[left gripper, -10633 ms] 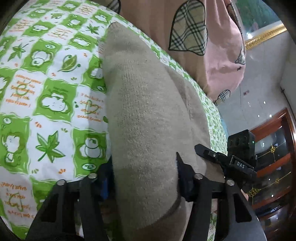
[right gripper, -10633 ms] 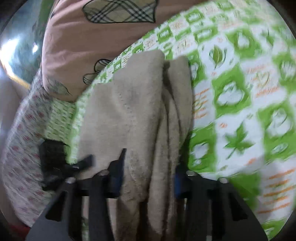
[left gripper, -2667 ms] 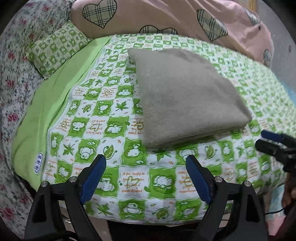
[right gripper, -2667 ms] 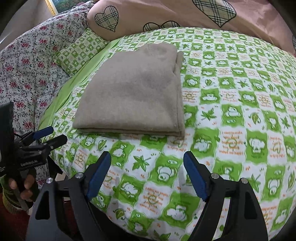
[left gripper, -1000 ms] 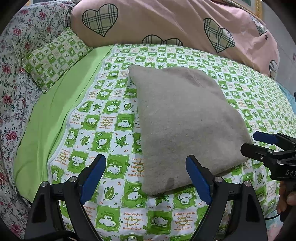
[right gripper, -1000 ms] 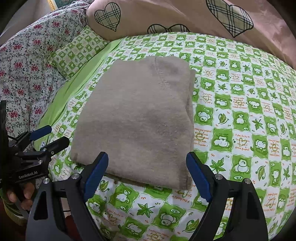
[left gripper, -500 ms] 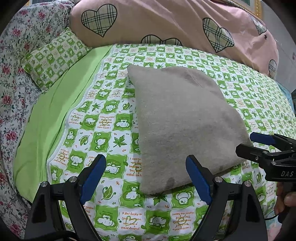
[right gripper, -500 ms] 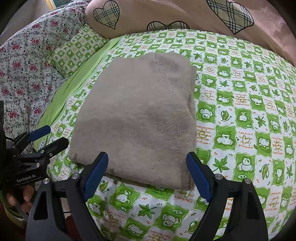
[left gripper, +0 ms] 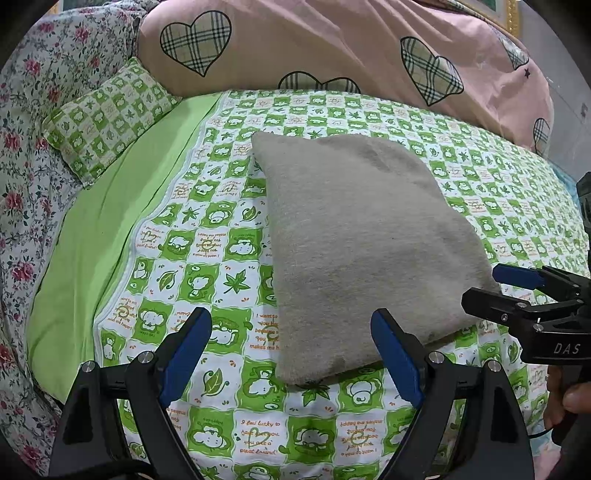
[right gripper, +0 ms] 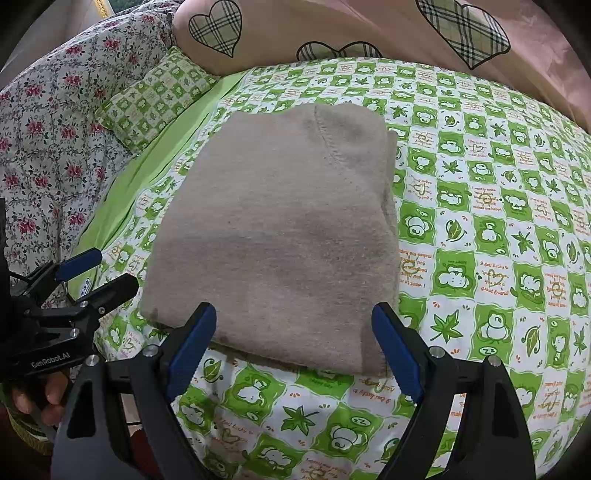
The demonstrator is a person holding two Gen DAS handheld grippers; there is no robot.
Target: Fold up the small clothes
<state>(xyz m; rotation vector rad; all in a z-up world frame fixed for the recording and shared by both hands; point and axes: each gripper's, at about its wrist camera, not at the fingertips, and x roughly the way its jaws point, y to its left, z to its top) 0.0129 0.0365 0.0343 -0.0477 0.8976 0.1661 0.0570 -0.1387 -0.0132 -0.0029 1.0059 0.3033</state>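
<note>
A beige knitted garment (left gripper: 365, 240) (right gripper: 280, 229) lies folded into a flat rectangle on the green and white checked bedsheet (left gripper: 207, 236) (right gripper: 491, 229). My left gripper (left gripper: 291, 350) hovers open over the garment's near left corner, nothing between its blue pads. My right gripper (right gripper: 295, 347) stands open just above the garment's near edge, its pads apart from the cloth. Each gripper also appears in the other's view: the right gripper (left gripper: 517, 291) at the right edge, the left gripper (right gripper: 85, 277) at the left edge, each held by a hand.
A pink quilt with plaid hearts (left gripper: 332, 51) (right gripper: 369, 29) lies along the far side of the bed. A small green checked pillow (left gripper: 107, 114) (right gripper: 155, 99) and a floral cover (left gripper: 26, 155) (right gripper: 48, 140) lie at the left. The sheet's near edge drops off below the grippers.
Both grippers have stayed still and open over the last second. The folded garment has not moved.
</note>
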